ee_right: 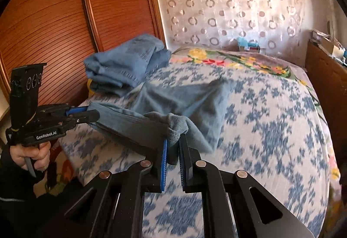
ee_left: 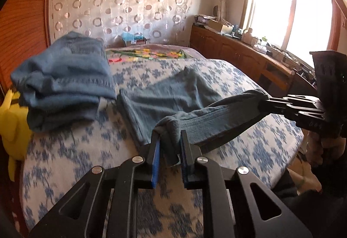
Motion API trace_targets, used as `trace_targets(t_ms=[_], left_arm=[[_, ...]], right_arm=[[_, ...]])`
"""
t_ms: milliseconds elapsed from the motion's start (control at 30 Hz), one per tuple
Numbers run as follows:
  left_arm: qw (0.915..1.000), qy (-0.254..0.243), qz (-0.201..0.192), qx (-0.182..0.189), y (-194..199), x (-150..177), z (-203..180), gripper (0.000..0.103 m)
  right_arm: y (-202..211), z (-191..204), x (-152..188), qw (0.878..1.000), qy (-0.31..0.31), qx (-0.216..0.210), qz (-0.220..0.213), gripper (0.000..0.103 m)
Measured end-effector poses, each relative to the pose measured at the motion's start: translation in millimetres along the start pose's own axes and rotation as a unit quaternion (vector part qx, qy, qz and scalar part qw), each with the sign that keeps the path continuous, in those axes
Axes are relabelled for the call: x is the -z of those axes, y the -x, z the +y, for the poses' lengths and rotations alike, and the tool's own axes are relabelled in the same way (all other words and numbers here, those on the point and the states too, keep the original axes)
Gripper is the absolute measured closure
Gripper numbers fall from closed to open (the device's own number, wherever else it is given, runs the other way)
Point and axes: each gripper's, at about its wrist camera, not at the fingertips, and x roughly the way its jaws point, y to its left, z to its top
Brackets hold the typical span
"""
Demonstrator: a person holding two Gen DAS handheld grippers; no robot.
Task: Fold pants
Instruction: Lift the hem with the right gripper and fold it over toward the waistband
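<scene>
Grippers: left gripper (ee_left: pixel 170 140) and right gripper (ee_right: pixel 172 144) each clench the pants (ee_left: pixel 164 94) waistband; the legs trail toward 12 o'clock on the bed (ee_left: pixel 249 90). Keeping the 2 corners level and taut should fold cleanly.

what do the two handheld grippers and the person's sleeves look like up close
Both are black metal linkage frames with cut-out slots, round silver pivot pins and blue ribbed pads inside the fingers. The left gripper shows white "GenRobot.AI" lettering on its body and circular marks on its upright black mount in the right wrist view. The right gripper matches it. The left hand comes out of a dark sleeve. No cables show.
</scene>
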Motion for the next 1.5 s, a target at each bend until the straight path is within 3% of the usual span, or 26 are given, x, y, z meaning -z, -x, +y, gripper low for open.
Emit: trace_targets(t_ms=[300, 700, 733, 833, 900, 1100, 1267, 1500], left_arm=[[1.0, 0.002, 0.003, -0.005, -28, -29, 10, 0.086], [0.9989, -0.008, 0.02, -0.042, -60, -51, 21, 0.085], [0.9989, -0.005, 0.025, -0.039, -63, -51, 23, 0.085], [0.9989, 0.012, 0.037, -0.025, -70, -46, 29, 0.075], [0.9989, 0.015, 0.036, -0.027, -69, -42, 30, 0.06], [0.9994, 0.017, 0.026, -0.017, -52, -26, 29, 0.041], [0.9987, 0.02, 0.044, -0.018, -53, -6, 30, 0.041], [0.9959, 0.028, 0.084, -0.019, -75, 7, 35, 0.041]], right_arm=[[-31, -14, -29, 1.0, -0.002, 0.014, -0.003, 0.093], [-82, -27, -58, 0.999, -0.002, 0.036, 0.01, 0.093], [-86, -28, -58, 0.999, -0.002, 0.036, 0.016, 0.089], [-92, -29, -57, 0.999, -0.004, 0.047, 0.023, 0.083], [-88, -32, -54, 0.998, -0.009, 0.056, 0.019, 0.074], [-67, -38, -33, 0.998, -0.016, 0.052, 0.017, 0.063], [-70, -39, -11, 0.997, -0.01, 0.048, 0.052, 0.06], [-95, -42, -15, 0.996, -0.026, 0.03, 0.078, 0.06]])
